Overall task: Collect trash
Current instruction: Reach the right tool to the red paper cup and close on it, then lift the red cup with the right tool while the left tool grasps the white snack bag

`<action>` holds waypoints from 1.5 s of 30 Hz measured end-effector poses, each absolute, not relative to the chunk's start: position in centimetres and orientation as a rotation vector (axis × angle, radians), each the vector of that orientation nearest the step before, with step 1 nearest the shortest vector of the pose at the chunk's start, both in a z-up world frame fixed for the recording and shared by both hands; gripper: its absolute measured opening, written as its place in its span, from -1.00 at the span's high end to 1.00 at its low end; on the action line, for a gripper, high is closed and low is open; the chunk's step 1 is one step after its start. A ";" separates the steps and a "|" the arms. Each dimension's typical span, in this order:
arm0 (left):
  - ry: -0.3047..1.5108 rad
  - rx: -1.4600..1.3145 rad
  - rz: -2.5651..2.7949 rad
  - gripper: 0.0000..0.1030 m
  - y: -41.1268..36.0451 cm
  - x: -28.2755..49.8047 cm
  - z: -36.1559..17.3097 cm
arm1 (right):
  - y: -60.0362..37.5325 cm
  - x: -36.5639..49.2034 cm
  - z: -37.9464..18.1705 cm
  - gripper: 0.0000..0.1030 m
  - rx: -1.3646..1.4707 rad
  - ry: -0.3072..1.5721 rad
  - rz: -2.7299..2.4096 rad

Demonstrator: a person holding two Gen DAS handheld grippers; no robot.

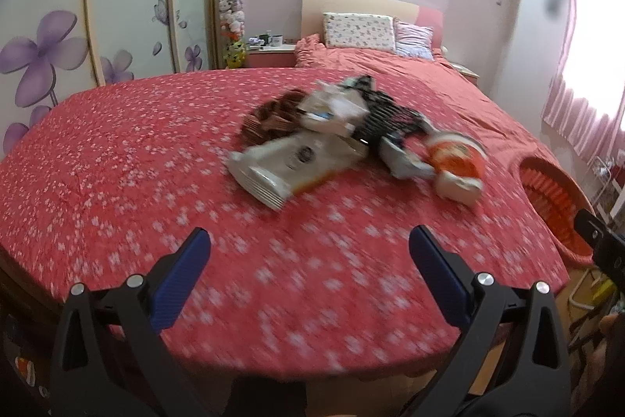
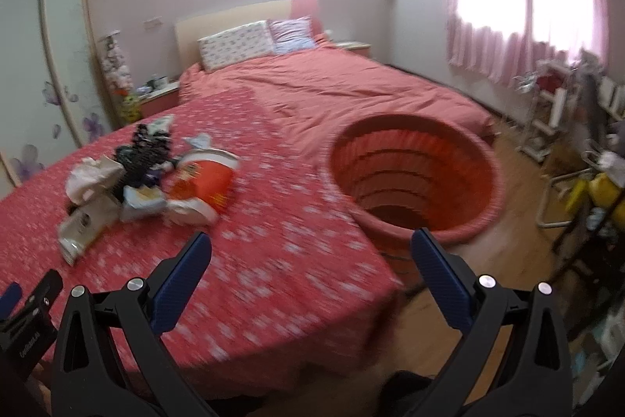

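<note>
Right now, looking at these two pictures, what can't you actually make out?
- Print on the white wrapper: motion blur in both views.
- Black patterned item in the pile: blurred and partly covered; can't name it.
- Orange basket: left view's right edge and the right tongs cut it off; its bottom is dark in the right view.
- Mugs on the nightstand: too small.
- Both tongs' handles: cropped by bottom edges.

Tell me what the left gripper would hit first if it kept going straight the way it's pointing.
Likely the white snack bag, the nearest piece of the trash pile on the red bedspread. The left gripper is open and empty; blur makes depth uncertain.
</note>
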State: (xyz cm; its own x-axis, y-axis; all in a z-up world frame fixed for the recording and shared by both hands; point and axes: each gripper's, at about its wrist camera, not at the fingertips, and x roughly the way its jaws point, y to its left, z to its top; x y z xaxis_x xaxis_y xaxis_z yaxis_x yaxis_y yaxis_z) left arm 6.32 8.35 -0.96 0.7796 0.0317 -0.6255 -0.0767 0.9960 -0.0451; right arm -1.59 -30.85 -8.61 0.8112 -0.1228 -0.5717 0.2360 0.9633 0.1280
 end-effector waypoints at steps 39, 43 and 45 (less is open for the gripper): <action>0.717 -0.128 0.030 -0.73 14.8 13.7 -2.4 | -25.1 11.8 -12.3 -0.49 0.147 0.785 -0.083; 0.701 -0.109 -0.006 -0.72 13.4 14.1 -1.2 | -25.9 11.1 -12.3 -0.49 0.149 0.785 -0.086; 0.690 -0.096 -0.021 -0.72 12.5 14.3 -0.4 | -26.1 10.8 -12.3 -0.49 0.146 0.787 -0.081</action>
